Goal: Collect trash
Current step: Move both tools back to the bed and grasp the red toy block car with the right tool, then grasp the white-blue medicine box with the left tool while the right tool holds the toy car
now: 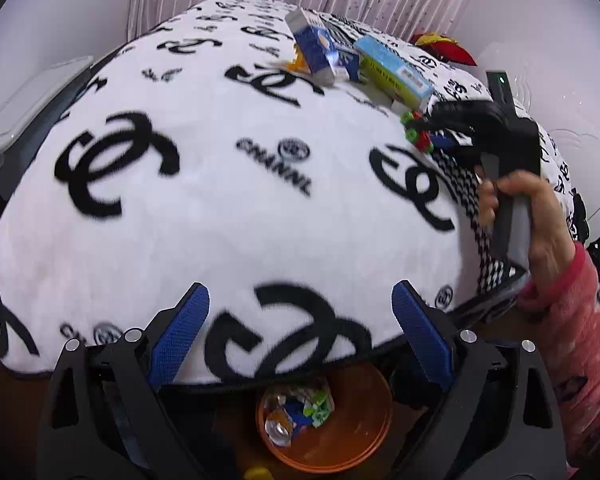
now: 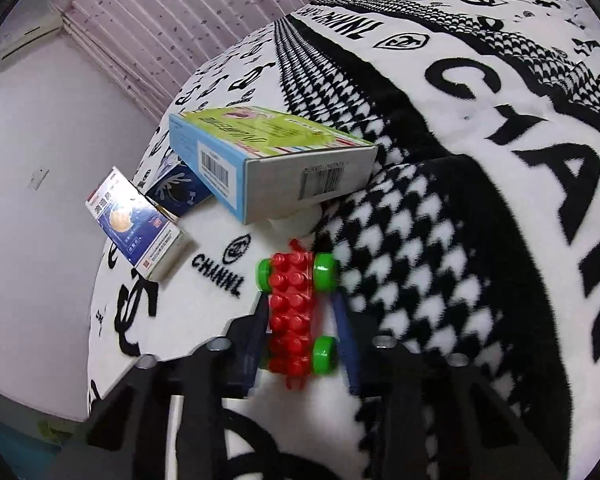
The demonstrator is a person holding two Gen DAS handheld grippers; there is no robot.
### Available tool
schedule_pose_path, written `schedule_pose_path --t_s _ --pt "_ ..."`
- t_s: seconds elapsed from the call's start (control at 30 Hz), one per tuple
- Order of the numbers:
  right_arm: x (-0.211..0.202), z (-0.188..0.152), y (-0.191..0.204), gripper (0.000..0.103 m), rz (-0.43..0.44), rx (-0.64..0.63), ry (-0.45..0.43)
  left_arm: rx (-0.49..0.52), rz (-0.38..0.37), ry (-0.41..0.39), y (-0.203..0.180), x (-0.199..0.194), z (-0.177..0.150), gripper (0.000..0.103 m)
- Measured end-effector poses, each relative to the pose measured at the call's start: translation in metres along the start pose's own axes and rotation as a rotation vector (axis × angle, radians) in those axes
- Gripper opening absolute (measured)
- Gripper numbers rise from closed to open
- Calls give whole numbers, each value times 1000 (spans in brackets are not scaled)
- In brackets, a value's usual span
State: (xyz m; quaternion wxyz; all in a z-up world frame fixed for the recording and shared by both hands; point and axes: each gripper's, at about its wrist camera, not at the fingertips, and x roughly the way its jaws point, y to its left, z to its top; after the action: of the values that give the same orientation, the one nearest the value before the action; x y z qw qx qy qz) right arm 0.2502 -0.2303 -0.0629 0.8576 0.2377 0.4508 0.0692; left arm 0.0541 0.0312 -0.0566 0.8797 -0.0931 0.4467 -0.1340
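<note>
Right gripper (image 2: 302,316): its blue fingers (image 2: 346,340) sit close on either side of a red toy car (image 2: 294,312) with green wheels; the left one seems to touch the car, though whether both press it is hard to tell. The car lies on a white blanket (image 2: 440,240) printed with black logos. At eleven o'clock from the car, well apart, a light-blue and green box (image 2: 260,164) leans over a dark-blue box (image 2: 180,194); a white and blue box (image 2: 134,222) stands at ten o'clock.

Left gripper (image 1: 300,336): fingers (image 1: 180,336) spread wide, holding nothing, above the blanket's near edge. At six o'clock, an orange bin (image 1: 340,432) holds crumpled wrappers (image 1: 296,412). At two o'clock, a hand (image 1: 540,224) in a pink sleeve (image 1: 576,340) holds the other gripper.
</note>
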Motion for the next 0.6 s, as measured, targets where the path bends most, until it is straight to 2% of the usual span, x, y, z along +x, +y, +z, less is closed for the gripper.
schedule_pose_path --t_s 0.07,0.1,0.2,0.37,0.43,0.6 --pt "-9 -2 0 26 0 -29 -14 -2 2 -16 1 0 8 90" --pt "-15 -5 1 19 3 -50 -23 -5 0 -28 1 1 14 90" --pt "-33 -13 0 19 25 -91 -40 -15 -6 -63 1 6 33 90" --pt "-62 -27 -2 19 85 -130 -65 -55 -116 -133 0 24 84 90" --pt "-78 -35 -1 19 109 -162 -80 -70 -156 -159 1 37 108 90" --pt "-104 -50 -3 19 146 -218 -101 -81 -182 -185 0 83 164 90"
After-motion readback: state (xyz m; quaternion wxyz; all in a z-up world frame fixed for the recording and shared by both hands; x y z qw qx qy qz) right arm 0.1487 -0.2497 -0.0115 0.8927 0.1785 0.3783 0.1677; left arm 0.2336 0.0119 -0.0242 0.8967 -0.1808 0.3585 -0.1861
